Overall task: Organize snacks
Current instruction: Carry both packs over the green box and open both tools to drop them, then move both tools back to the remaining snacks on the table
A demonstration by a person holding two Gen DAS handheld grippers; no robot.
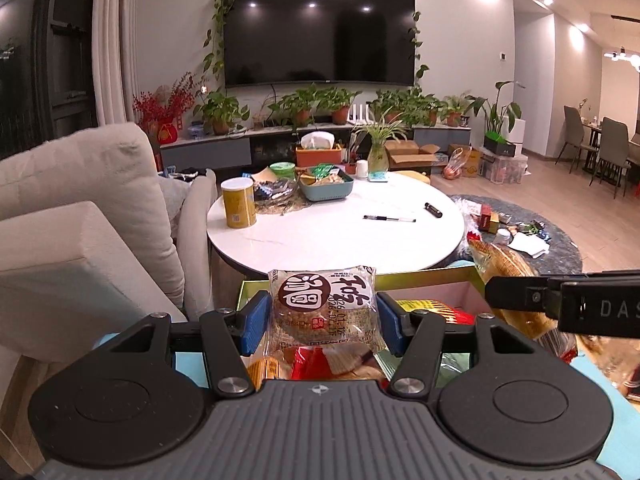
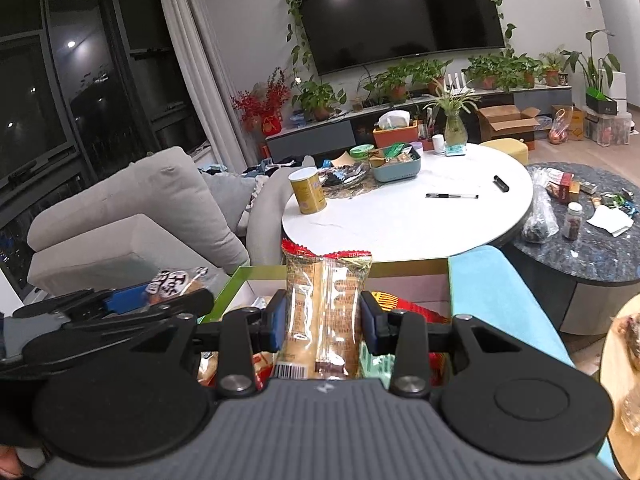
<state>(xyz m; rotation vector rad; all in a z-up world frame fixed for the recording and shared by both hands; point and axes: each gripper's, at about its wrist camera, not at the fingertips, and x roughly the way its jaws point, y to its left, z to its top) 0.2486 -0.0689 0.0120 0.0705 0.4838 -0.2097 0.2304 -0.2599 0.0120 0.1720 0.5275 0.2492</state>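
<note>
The left gripper (image 1: 322,322) is clamped on a round cake in a clear wrapper (image 1: 322,308), held above the snack box (image 1: 424,276). The right gripper (image 2: 324,326) is clamped on a tan wrapped bar (image 2: 326,304) over the same box, near its left side. Beyond, a white round table (image 1: 340,236) carries a yellow can (image 1: 238,203), a blue tray (image 1: 328,190) and a pen (image 1: 389,219).

We are gripping a tall clear-wrapped snack packet (image 2: 326,312) between the right gripper (image 2: 325,322) pads at frame centre, while the left gripper (image 2: 160,298) is holding a round cake packet (image 2: 178,284) at left.
</note>
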